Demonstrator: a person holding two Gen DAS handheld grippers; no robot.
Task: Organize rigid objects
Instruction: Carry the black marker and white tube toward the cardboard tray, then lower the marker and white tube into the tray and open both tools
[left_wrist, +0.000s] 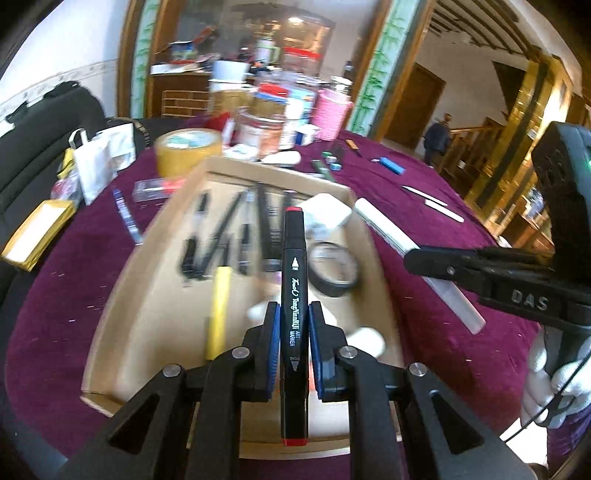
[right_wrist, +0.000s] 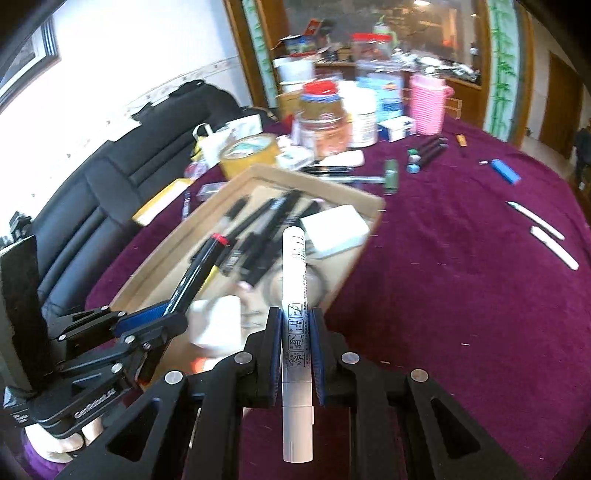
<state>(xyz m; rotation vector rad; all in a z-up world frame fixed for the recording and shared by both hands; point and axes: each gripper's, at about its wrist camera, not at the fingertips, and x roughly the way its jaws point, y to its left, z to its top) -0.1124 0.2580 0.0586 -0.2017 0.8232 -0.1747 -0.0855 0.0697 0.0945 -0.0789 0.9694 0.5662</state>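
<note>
My left gripper is clamped on a black marker with red end caps, which points forward over the near part of the cardboard tray. My right gripper is closed on a white marker, held over the tray's near right corner; in the left view that white marker runs along the tray's right edge. Inside the tray I see a blurred bunch of black pens at the far left, a white box at the far right, a black tape ring near it, and a yellow pen on the near left. Beyond the tray on the purple cloth stand a tan tape roll, jars and a pink basket. Far right lie a blue lighter and two white sticks.
</note>
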